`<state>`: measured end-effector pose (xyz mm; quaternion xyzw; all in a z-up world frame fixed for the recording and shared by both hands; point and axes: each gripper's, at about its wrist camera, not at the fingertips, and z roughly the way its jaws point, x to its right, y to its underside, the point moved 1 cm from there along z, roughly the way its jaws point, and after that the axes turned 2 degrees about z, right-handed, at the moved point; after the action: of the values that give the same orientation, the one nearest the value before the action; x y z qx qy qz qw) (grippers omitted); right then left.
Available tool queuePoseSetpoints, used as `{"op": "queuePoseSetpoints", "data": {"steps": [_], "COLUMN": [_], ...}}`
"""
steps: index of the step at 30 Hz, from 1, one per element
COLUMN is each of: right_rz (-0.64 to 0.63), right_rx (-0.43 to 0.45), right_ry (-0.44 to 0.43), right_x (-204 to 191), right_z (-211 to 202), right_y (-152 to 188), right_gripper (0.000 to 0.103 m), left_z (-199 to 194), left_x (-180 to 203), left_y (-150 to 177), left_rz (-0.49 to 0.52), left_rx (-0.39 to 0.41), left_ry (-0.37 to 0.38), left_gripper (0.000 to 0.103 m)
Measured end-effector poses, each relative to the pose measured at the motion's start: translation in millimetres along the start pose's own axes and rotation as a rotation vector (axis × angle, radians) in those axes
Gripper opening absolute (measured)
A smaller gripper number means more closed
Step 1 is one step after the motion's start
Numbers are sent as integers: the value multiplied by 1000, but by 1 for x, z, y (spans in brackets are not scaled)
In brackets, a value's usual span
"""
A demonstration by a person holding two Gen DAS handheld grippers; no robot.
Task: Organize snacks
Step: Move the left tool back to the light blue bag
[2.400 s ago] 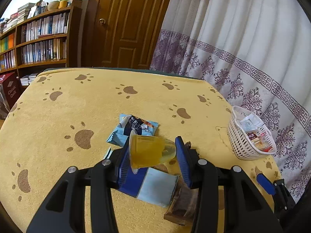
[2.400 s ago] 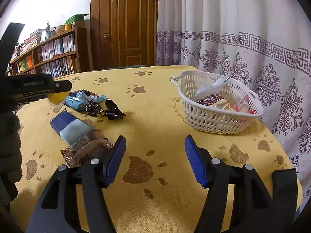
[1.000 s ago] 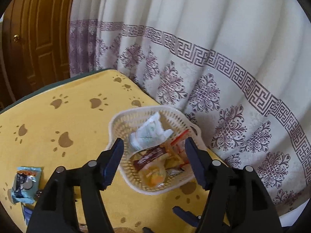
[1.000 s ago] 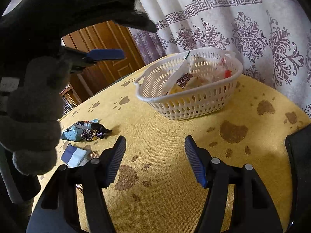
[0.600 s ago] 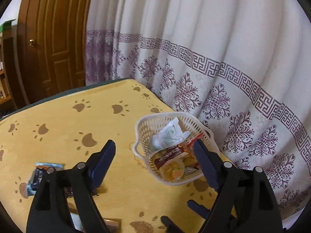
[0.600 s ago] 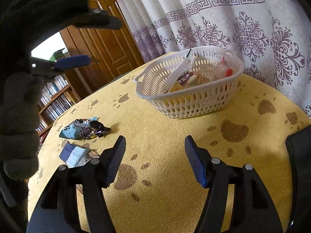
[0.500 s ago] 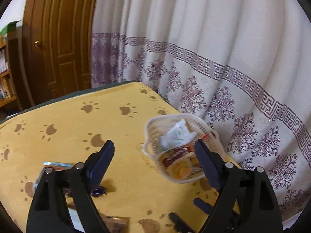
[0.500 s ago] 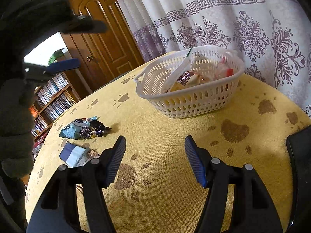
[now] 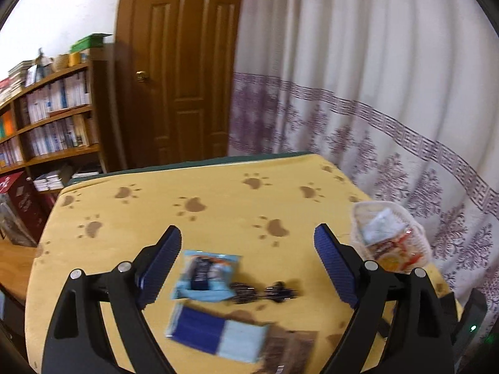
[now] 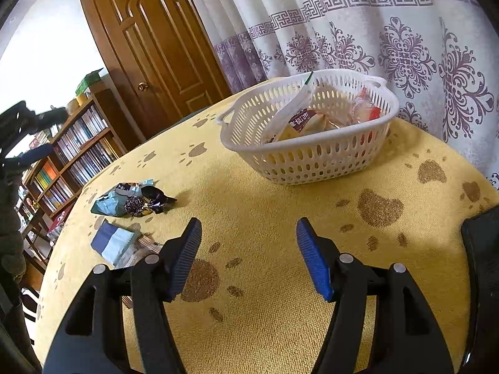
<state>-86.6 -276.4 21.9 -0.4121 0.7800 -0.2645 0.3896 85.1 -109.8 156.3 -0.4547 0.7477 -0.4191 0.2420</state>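
My left gripper is open and empty, held above the loose snacks on the yellow paw-print tablecloth: a light blue packet, dark foil candies, a blue and pale blue packet and a brown wrapper. The white basket of snacks stands to the right. My right gripper is open and empty, low over the cloth, short of the basket. The light blue packet, candies and blue packet lie to its left.
A patterned curtain hangs behind the table's right edge. A wooden door and a bookshelf stand beyond the far edge. A black device sits at the lower right in the left wrist view.
My left gripper dropped the yellow jelly cup into the basket, opened, and has swung back left from the basket to above the loose snacks. My right gripper has barely moved.
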Motion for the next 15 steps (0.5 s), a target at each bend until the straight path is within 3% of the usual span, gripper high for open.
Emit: {"op": "queuePoseSetpoints", "data": {"steps": [6,12,15], "right_rz": [-15,-24,-31], "right_rx": [-16,-28,-28], "right_ry": [15,21,17], "right_x": [-3,-5,-5], "right_z": [4,6,6], "right_y": [0,1,1], "right_gripper": [65,65,73], "left_z": [14,39,54], "left_x": [-41,-55,-51], "left_y": [10,25,32], "left_rz": [-78,-133,-135], "left_rx": [-35,-93,-124], "left_ry": [-30,-18,3], "left_gripper": [87,90,92]}}
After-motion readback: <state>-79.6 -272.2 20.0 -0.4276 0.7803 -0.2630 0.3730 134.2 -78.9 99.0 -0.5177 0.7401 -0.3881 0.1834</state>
